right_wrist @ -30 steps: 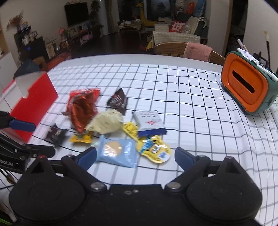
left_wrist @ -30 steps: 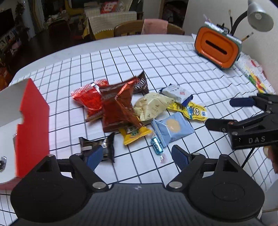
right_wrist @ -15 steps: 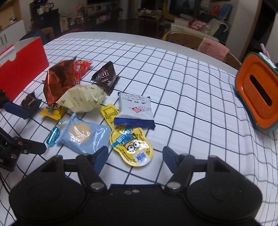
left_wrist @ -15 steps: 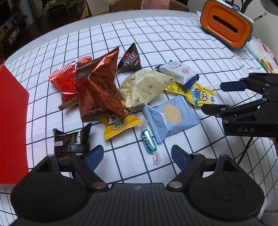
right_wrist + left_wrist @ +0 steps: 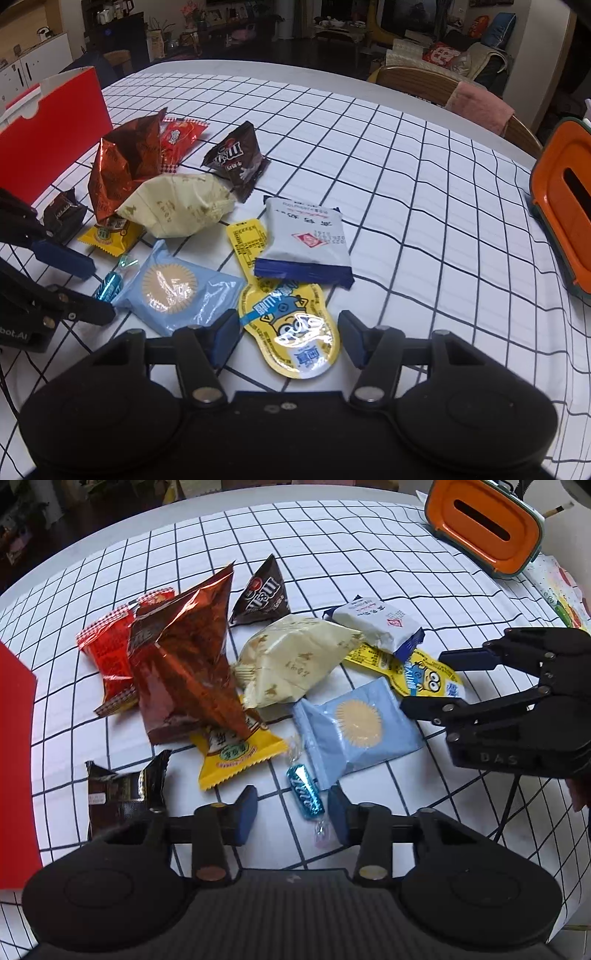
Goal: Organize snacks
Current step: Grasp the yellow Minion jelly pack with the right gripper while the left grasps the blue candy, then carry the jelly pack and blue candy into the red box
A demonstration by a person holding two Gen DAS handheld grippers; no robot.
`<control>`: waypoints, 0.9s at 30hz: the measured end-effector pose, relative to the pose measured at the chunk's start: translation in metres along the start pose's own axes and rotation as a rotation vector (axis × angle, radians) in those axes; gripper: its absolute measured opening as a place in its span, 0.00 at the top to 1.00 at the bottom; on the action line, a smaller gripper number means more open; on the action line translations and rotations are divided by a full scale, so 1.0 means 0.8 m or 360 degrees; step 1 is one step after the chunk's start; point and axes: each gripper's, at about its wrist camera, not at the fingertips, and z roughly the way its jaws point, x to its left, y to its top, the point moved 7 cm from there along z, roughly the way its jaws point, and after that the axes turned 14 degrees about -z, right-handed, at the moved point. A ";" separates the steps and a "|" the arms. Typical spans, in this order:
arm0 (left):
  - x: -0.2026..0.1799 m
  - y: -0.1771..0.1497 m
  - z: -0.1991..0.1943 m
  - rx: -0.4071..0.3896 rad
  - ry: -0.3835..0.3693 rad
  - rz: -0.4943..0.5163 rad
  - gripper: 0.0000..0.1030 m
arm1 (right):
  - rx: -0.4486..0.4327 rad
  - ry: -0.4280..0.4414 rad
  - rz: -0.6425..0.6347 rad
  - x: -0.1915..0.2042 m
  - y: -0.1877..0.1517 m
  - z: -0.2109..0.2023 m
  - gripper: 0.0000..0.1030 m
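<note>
My left gripper was closing, small blue candy between pads, not yet pinched. My right gripper was closing too, astride yellow minion pouch, pads clear of it. Both snacks lay on checked cloth, at near edge of pile w/ cream bag mid-pile.

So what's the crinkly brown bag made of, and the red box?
The brown bag looks like shiny foil-type plastic: it has sharp creases and bright glints. The red box looks like matte cardboard: flat stiff walls with a pale cut edge on top. I can't be certain of either.
</note>
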 end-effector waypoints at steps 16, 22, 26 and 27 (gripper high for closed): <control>0.009 -0.008 -0.007 0.0008 -0.0018 -0.0033 0.87 | -0.0067 0.0006 0.0188 0.019 -0.016 -0.037 0.58; 0.024 -0.021 -0.018 0.0025 -0.0035 -0.0095 0.88 | -0.0077 0.0011 0.0341 0.040 -0.030 -0.067 0.58; 0.034 -0.027 -0.030 0.0013 -0.0037 -0.0117 0.88 | -0.0094 -0.0008 0.0418 0.053 -0.035 -0.086 0.58; 0.037 -0.028 -0.033 0.0010 -0.0030 -0.0123 0.88 | -0.0098 -0.0015 0.0438 0.055 -0.035 -0.091 0.58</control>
